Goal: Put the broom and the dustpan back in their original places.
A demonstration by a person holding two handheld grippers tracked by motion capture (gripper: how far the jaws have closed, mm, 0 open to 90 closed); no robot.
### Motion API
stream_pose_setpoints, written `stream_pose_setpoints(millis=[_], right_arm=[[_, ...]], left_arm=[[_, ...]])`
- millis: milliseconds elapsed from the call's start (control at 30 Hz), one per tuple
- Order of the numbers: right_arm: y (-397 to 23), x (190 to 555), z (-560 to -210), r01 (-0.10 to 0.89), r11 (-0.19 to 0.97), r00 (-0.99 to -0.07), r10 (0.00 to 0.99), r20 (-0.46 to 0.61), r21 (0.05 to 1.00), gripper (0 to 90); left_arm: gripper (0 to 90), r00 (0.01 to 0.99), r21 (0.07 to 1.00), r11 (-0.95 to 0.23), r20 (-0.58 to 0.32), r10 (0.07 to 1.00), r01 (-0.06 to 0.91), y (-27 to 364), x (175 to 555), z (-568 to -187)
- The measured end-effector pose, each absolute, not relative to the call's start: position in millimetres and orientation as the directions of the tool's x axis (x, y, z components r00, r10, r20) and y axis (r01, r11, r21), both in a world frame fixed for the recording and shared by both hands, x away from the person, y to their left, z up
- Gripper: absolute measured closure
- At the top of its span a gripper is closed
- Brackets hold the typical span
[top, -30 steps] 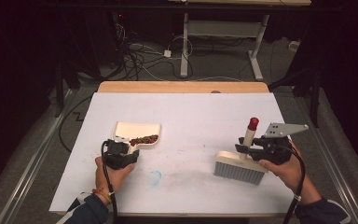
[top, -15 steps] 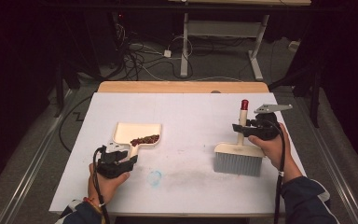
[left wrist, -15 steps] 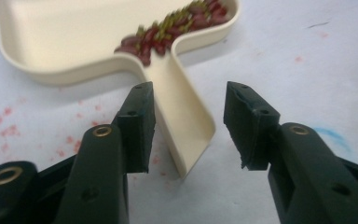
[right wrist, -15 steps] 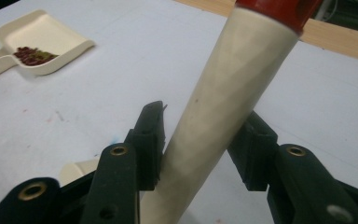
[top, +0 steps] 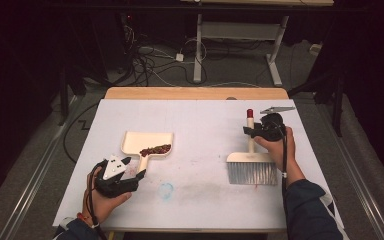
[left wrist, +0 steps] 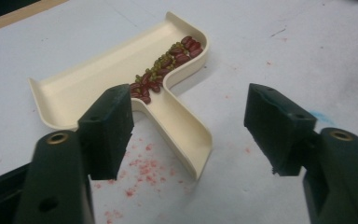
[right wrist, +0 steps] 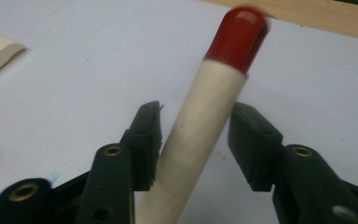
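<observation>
A cream dustpan [top: 147, 141] lies on the white table with red and green beans [top: 155, 149] by its handle; the left gripper view shows the dustpan [left wrist: 98, 79] and beans [left wrist: 168, 65] close up. My left gripper [top: 132, 168] sits just short of the handle end. Its jaws have just been opening and stand wide apart [left wrist: 191, 121], touching nothing. A brush [top: 252, 170] stands on its bristles at the right. My right gripper [top: 250, 131] has its jaws on either side of the cream, red-capped brush handle [right wrist: 205, 107]. These jaws [right wrist: 196, 126] have just been opening, and a gap shows at the pads.
A blue smudge [top: 166, 190] marks the table [top: 200, 120] near the front, and red crumbs [left wrist: 140, 163] lie by the dustpan handle. A wooden strip [top: 195, 93] runs along the far edge. Cables and desk legs are on the floor beyond.
My right hand moved away from me and leftward, and the brush handle now stands more upright. My left gripper's jaws spread wide and drew back a little from the dustpan.
</observation>
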State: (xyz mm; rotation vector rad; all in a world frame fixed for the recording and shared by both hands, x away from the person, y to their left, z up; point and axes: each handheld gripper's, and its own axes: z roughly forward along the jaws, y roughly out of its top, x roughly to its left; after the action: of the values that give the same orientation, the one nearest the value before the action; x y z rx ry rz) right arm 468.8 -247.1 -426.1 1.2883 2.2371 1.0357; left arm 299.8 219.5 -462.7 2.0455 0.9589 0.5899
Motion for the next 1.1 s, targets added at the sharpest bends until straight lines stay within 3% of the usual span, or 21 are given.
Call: stream_pose_setpoints(millis=[133,400,567,733,900,967,1100], right_arm=[[-243.2,472.3,-426.2,0.582,0.283,-0.499,0.864,0.061,0.762,54.0],[-230.7,471.5,-427.6,0.543,0.322,-0.489,0.872,-0.020,0.776,50.3],[-228.7,471.2,-430.6,0.523,0.297,-0.483,0.876,-0.010,0.798,46.8],[-228.1,468.1,-431.0,0.514,0.284,-0.474,0.880,-0.008,0.809,34.5],[-222.2,460.1,-427.1,0.466,0.286,-0.468,0.883,-0.040,0.837,27.7],[-218.8,457.5,-427.7,0.460,0.281,-0.452,0.891,-0.051,0.842,19.1],[-218.2,452.5,-427.2,0.442,0.259,-0.466,0.885,-0.027,0.859,16.1]], left_arm=[[29.3,0.629,0.799,-0.438,0.099,0.771,0.412,214.9,294.1,-464.9],[26.7,0.648,0.775,-0.489,0.139,0.749,0.400,208.8,290.7,-469.7],[26.7,0.637,0.775,-0.474,0.121,0.761,0.418,210.8,293.2,-471.3],[26.7,0.638,0.773,-0.478,0.126,0.760,0.417,210.6,293.9,-472.2],[26.7,0.640,0.767,-0.491,0.138,0.756,0.414,208.4,294.1,-473.7],[26.7,0.643,0.763,-0.497,0.144,0.753,0.412,207.6,293.8,-473.7],[26.7,0.644,0.757,-0.512,0.159,0.748,0.407,205.8,292.7,-474.1]])
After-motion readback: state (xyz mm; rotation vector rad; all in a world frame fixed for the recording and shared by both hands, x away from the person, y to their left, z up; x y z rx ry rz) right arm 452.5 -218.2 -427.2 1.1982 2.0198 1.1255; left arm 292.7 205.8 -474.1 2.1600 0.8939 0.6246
